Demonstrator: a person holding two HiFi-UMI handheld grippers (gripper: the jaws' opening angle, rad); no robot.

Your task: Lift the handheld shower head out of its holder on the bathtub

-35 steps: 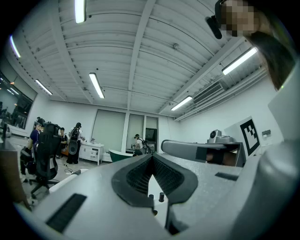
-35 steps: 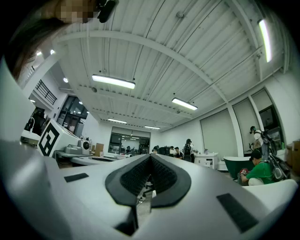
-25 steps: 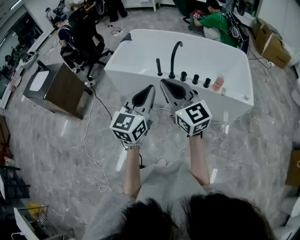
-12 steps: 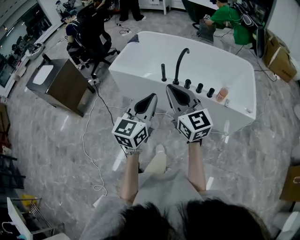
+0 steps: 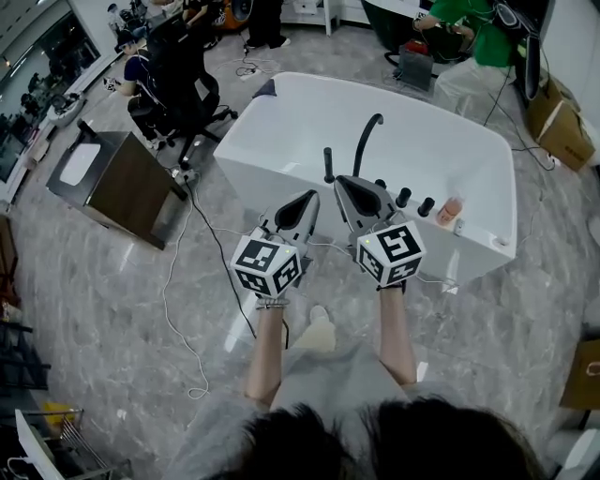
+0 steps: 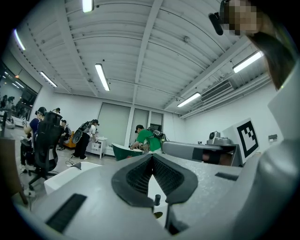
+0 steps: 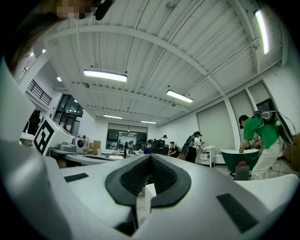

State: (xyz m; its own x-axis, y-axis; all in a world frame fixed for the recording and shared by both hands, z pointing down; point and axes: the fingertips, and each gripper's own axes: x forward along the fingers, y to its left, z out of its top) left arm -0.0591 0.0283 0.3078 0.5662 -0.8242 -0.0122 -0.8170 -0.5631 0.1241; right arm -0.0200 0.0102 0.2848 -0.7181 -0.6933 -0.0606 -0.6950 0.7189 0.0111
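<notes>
A white bathtub stands ahead on the marble floor. On its near rim a slim black handheld shower head stands upright in its holder, left of the curved black faucet and black knobs. My left gripper is shut and empty, a short way in front of the rim and left of the shower head. My right gripper is shut and empty, with its tip just below the shower head in the head view. In the gripper views, the left gripper and the right gripper show pads meeting at the tip.
An orange bottle stands on the rim right of the knobs. A brown cabinet and a black office chair are at the left. Cables trail over the floor. Cardboard boxes sit at the right, and a person in green is behind the tub.
Both grippers have moved forward toward the tub together, so the rim and shower head now lie close to their tips. The jaws stayed shut.
</notes>
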